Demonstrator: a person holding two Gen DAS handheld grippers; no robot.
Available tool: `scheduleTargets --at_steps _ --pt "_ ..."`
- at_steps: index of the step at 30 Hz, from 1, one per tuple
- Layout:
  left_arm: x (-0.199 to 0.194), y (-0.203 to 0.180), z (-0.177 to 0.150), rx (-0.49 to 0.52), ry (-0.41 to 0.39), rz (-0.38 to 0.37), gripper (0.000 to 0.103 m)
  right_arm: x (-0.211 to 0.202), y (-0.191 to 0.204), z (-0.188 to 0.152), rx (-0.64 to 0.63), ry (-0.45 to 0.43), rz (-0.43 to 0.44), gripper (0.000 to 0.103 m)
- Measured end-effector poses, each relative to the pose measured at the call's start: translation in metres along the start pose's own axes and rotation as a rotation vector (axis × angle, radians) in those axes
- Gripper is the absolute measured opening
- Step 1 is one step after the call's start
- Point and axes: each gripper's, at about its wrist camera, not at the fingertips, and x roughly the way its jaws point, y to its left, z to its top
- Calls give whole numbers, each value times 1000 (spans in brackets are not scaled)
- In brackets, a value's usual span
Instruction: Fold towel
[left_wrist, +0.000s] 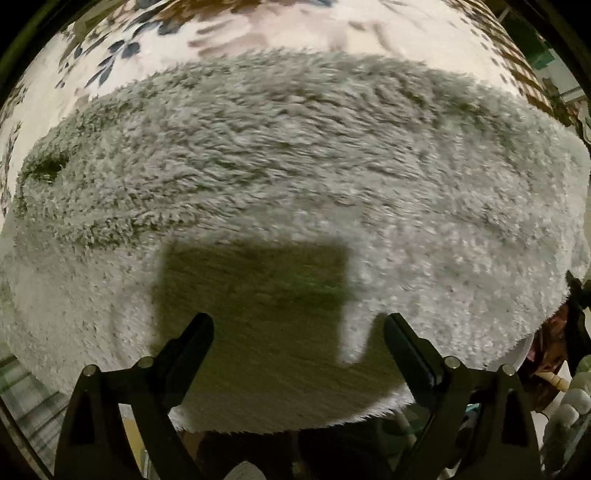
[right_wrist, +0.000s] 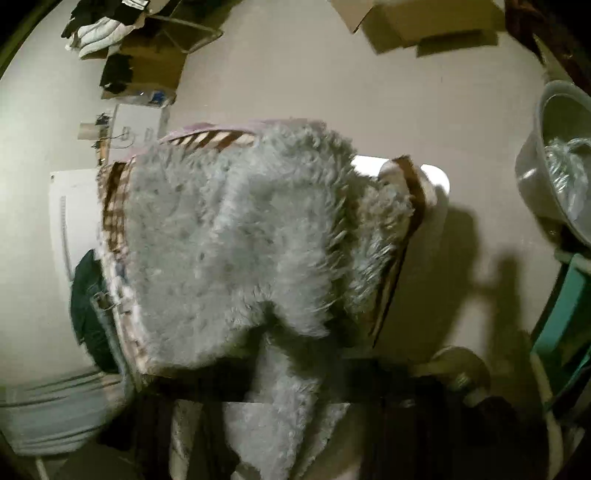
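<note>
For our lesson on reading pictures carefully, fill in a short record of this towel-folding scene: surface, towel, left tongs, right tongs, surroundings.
surface: floral cloth under the towel
towel: fluffy, pale grey towel, spread flat in the left view; a fold hangs in the right view
left tongs: left tongs open above the towel's near edge, gripping nothing
right tongs: hidden by towel; state unclear
surroundings: cardboard boxes, grey bowl
</note>
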Motion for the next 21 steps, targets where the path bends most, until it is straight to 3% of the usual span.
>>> scheduleTargets --at_steps 3,7,9,10,11,14,16,18,20,21 --pt "-9 -18 -3 32 -15 -10 94 -20 13 -3 -62 -75 -54 5" --pt "-10 -42 5 66 -8 -16 94 -12 2 -3 -50 17 -78 7" --pt "-5 -49 7 60 1 -23 94 -9 -6 1 -18 31 -72 27" --pt "-3 -52 10 61 4 -21 94 -9 -8 4 -15 25 -78 46" --pt "0 -55 13 65 5 -20 94 -11 -11 7 -5 5 -71 58" --pt "15 -58 25 71 4 -5 94 -10 -21 17 12 -47 9 69" --pt "21 -62 30 61 9 -5 94 2 -25 27 10 -45 55 69" --pt "26 -65 35 53 12 -16 101 10 -27 32 24 -51 113 67" --pt "32 -68 35 54 19 -19 103 5 -21 30 9 -121 157 39" --pt "35 -70 38 54 21 -16 103 1 -15 30 -14 -145 176 33"
